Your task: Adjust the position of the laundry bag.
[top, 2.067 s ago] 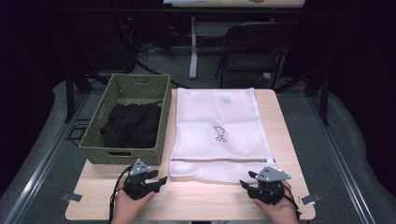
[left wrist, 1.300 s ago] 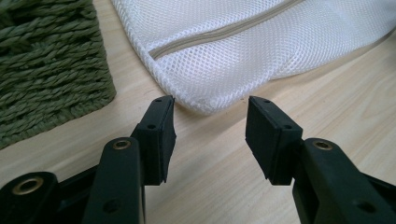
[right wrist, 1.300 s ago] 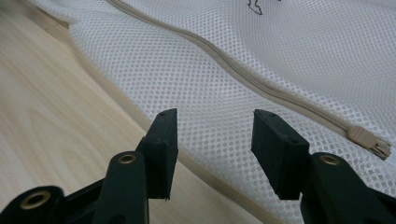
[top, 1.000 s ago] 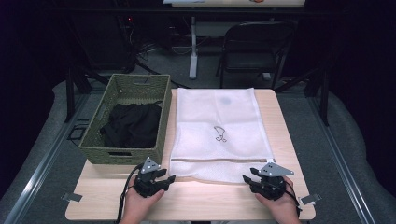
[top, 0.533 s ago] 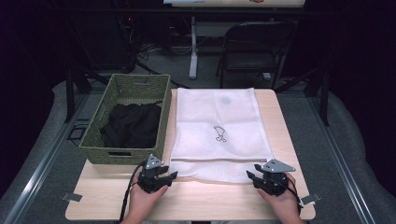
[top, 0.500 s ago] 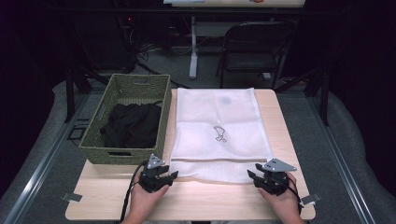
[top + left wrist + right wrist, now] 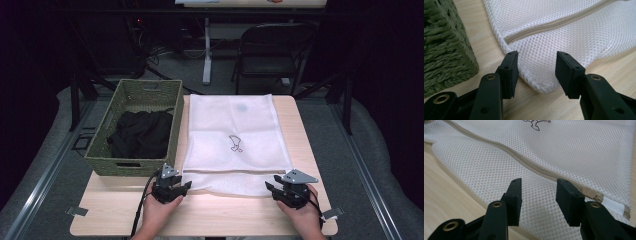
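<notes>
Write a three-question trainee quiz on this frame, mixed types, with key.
1. True or false: the left gripper is clamped on the mesh bag.
2. What lies in the wicker basket? A) dark clothing B) white towels C) nothing
3. Fill in: the right gripper stands over the bag's near ____ corner, by the zipper end.

Key:
1. False: the jaws stand open around the bag's corner, pads apart from the mesh.
2. A, dark clothing.
3. Right.

The left gripper straddles, jaws apart, the white mesh bag's corner beside the basket.
</notes>
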### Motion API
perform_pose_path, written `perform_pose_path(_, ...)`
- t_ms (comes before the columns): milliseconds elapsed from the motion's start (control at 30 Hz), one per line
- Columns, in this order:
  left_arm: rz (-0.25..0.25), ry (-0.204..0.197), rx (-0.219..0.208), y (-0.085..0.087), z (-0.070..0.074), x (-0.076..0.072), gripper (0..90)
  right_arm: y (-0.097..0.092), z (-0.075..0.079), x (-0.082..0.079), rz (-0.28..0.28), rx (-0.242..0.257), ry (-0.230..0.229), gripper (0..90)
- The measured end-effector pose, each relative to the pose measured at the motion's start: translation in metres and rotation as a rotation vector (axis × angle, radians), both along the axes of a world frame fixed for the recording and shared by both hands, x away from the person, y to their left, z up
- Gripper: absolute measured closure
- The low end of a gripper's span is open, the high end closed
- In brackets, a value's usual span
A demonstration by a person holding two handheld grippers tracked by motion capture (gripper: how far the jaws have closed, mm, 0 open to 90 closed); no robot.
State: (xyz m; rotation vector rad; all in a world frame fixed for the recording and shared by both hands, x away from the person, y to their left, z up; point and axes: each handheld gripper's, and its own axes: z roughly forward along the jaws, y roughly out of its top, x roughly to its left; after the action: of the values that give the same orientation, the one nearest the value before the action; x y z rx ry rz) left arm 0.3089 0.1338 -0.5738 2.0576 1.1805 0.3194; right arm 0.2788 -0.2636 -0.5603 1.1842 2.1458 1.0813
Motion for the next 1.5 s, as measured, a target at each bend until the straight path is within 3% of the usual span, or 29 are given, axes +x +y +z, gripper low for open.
perform_pose_path(167,-0.014,0.006,0.036,0.000,-0.004,0.001,51.4,-0.005,0.000,0.001,-0.018,0.008,0.011,55.1)
perform_pose_path(333,-0.007,0.011,0.020,-0.001,-0.006,0.001,50.4,-0.013,0.001,0.003,-0.039,-0.005,0.007,54.6)
perform_pose_path(567,-0.025,-0.001,0.033,-0.001,-0.006,0.000,51.8,-0.035,0.000,0.009,-0.110,-0.022,0.033,54.0)
perform_pose_path(700,-0.028,0.003,0.033,0.000,-0.006,0.000,52.7,-0.047,-0.003,0.012,-0.162,-0.012,0.071,53.8)
perform_pose_path(933,-0.026,-0.006,0.035,0.000,-0.007,0.000,53.1,-0.054,-0.003,0.012,-0.186,-0.030,0.088,53.9)
perform_pose_path(1233,-0.030,-0.017,0.050,-0.002,-0.007,-0.001,54.7,-0.065,-0.010,0.015,-0.226,-0.005,0.170,53.9)
perform_pose_path(1500,-0.035,-0.018,0.059,-0.003,-0.006,-0.002,59.5,-0.065,-0.015,0.016,-0.229,0.008,0.197,56.1)
